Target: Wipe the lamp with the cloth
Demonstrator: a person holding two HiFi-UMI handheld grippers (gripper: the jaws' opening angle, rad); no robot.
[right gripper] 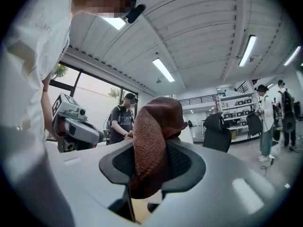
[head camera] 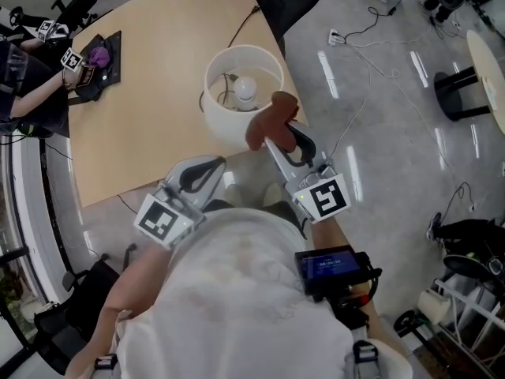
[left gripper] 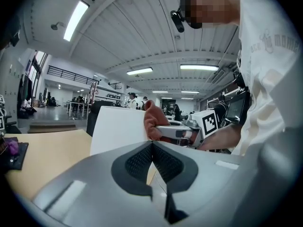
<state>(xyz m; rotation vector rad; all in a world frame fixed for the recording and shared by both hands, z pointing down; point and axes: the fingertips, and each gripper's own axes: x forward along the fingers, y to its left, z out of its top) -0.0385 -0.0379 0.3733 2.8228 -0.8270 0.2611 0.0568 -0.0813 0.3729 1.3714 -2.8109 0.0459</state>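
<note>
Lamp (head camera: 229, 125) position: upright near the edge of the tan bench (head camera: 158, 77), white drum shade open at the top, bulb (head camera: 247, 90) visible inside.

Cloth (head camera: 267, 121) position: reddish-brown, pinched in right tongs (head camera: 271, 142), bunched end raised above the jaws, at the right side of the shade; contact with the shade not determinable.

Right tongs state: clamped on cloth, fabric filling the gap between both pads.

Left tongs (head camera: 218, 163) state: closed, pads together, nothing between them; tip just beside the lower shade wall.

Markings: black-and-white square pattern on right marker cube (head camera: 325, 198) and on left marker cube (head camera: 162, 218). Pale lettering on shirt (left gripper: 272, 79) only partly legible in left gripper view. Small screen unit (head camera: 330, 265) at chest, bluish display too small to read.
</note>
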